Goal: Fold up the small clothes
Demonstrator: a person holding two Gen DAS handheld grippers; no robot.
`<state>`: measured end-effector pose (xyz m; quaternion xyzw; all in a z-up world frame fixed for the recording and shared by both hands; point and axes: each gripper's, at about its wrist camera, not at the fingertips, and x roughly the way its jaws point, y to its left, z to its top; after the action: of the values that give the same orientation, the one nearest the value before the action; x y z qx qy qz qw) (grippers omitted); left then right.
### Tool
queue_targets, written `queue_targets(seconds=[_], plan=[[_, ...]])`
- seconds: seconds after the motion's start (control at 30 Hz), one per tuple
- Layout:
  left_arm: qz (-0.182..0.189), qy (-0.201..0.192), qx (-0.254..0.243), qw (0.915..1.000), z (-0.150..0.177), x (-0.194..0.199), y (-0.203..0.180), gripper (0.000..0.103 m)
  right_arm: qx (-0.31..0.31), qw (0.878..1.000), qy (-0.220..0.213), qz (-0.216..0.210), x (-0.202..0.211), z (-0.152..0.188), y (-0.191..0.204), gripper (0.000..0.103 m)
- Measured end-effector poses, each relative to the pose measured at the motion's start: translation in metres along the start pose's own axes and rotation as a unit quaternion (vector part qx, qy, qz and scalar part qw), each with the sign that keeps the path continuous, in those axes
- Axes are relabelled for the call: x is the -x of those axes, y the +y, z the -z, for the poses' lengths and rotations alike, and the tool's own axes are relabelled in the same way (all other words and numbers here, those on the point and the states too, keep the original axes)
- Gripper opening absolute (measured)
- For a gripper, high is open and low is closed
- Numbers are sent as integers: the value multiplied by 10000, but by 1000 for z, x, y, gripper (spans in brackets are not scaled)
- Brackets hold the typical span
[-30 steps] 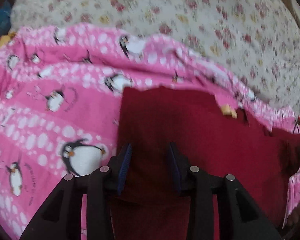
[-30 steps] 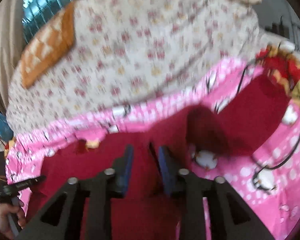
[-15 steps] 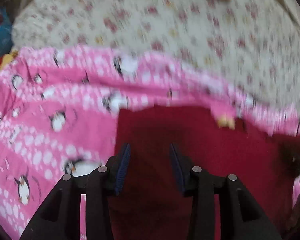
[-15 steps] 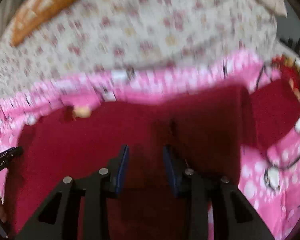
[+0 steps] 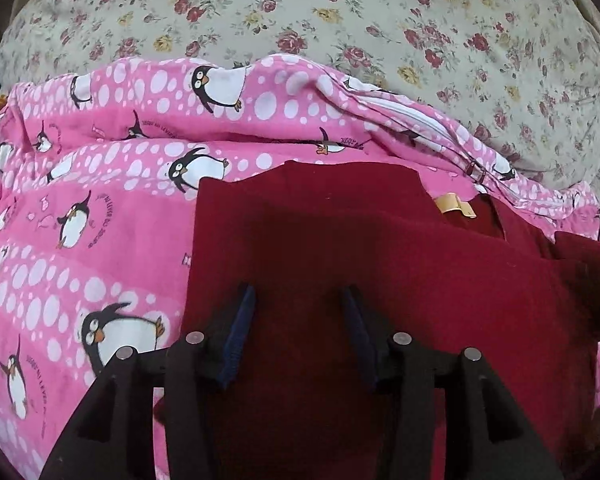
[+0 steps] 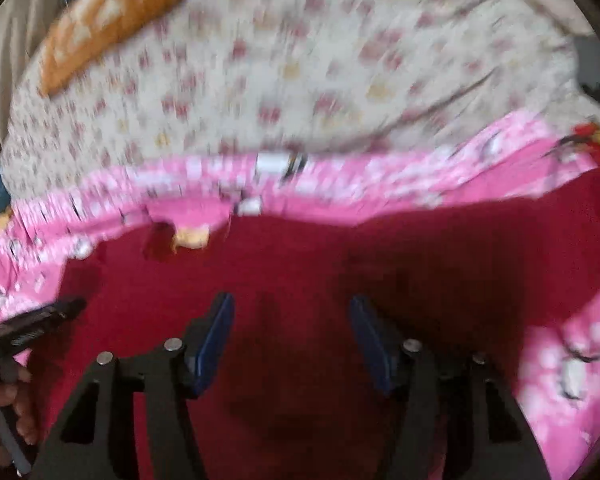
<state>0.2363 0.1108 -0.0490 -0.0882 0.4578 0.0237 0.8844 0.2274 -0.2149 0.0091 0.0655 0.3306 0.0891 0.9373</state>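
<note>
A dark red garment point(image 5: 380, 264) lies spread on a pink penguin blanket point(image 5: 100, 208), with a folded layer on top and a small yellow tag point(image 5: 454, 205) near its far edge. My left gripper point(image 5: 298, 304) is open above the garment's left part, nothing between its blue pads. In the blurred right wrist view the same garment point(image 6: 300, 264) fills the lower half. My right gripper point(image 6: 292, 316) is open wide over it and empty. The left gripper's tip point(image 6: 40, 320) and the hand holding it show at the left edge.
A cream floral bedsheet point(image 5: 340, 20) covers the bed beyond the blanket. An orange checked pillow point(image 6: 108, 20) lies at the far left in the right wrist view. A red and yellow item point(image 6: 596, 140) and a dark cable point(image 6: 580, 354) sit at the right edge.
The right gripper has opened wider and let the red cloth down flat. The raised fold seen a second ago now lies spread. The left gripper stays open and has shifted slightly over the garment.
</note>
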Motion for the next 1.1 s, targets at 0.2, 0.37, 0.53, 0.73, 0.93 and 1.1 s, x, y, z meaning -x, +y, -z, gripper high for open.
queue_targets(seconds=[0.2, 0.37, 0.53, 0.73, 0.93, 1.1], plan=[[400, -299, 328, 9982, 3, 35, 11, 31, -342, 9916, -848, 917, 64, -9, -115, 65], [309, -666, 379, 9966, -4, 48, 10, 31, -1466, 9839, -519, 876, 54, -6, -218, 50], [321, -597, 397, 9969, -2, 44, 12, 31, -1309, 9852, -450, 1008, 33, -20, -227, 38], [310, -762, 789, 9935, -3, 53, 32, 31, -1161, 9878, -502, 903, 45, -23, -213, 7], [236, -1045, 1389, 9845, -1, 71, 66, 31, -857, 9842, -1432, 596, 115, -69, -160, 6], [361, -1046, 1728, 9787, 3, 78, 85, 31, -354, 9821, -1848, 33, 153, -115, -86, 6]])
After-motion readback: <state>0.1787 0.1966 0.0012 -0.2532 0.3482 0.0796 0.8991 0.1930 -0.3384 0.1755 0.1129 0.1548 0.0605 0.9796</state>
